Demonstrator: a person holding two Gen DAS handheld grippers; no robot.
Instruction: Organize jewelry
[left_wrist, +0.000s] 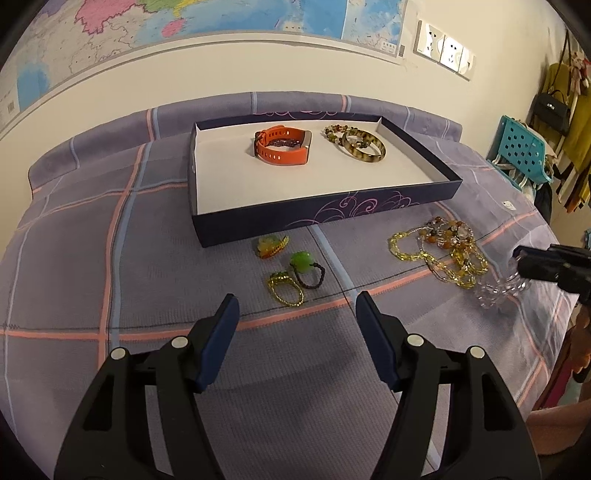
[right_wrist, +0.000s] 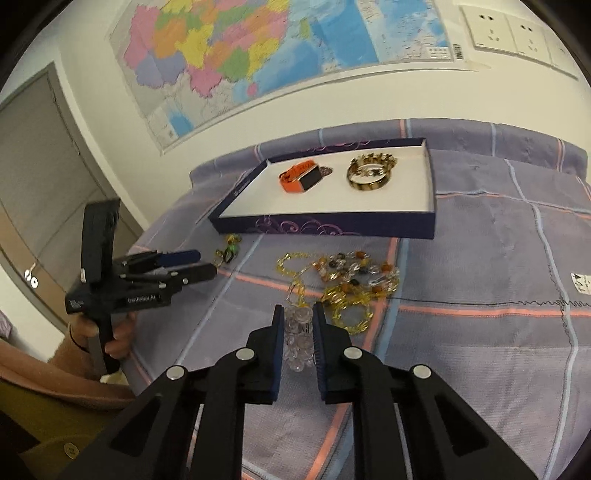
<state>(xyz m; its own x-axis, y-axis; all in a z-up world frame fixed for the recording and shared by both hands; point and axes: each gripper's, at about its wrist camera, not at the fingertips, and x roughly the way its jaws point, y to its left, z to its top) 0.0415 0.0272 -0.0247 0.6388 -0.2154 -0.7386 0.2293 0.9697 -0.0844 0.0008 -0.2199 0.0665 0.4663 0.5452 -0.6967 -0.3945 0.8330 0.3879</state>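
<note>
Right wrist: crystal bracelet (right_wrist: 297, 332) partly tong-hidden

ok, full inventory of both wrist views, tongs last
box: 1, navy, white inside, on the bedspread
watch: 1, orange, in box
bangle: 1, tortoiseshell, in box, right of watch
beaded bracelet: 1, brown, in box behind bangle
small rings: 3, green and gold, before box
necklace pile: 1, yellow and amber, right of rings
crystal bracelet: 1, clear, gripped
bedspread: 1, purple plaid
left tongs: open, empty
right tongs: shut on crystal bracelet
</note>
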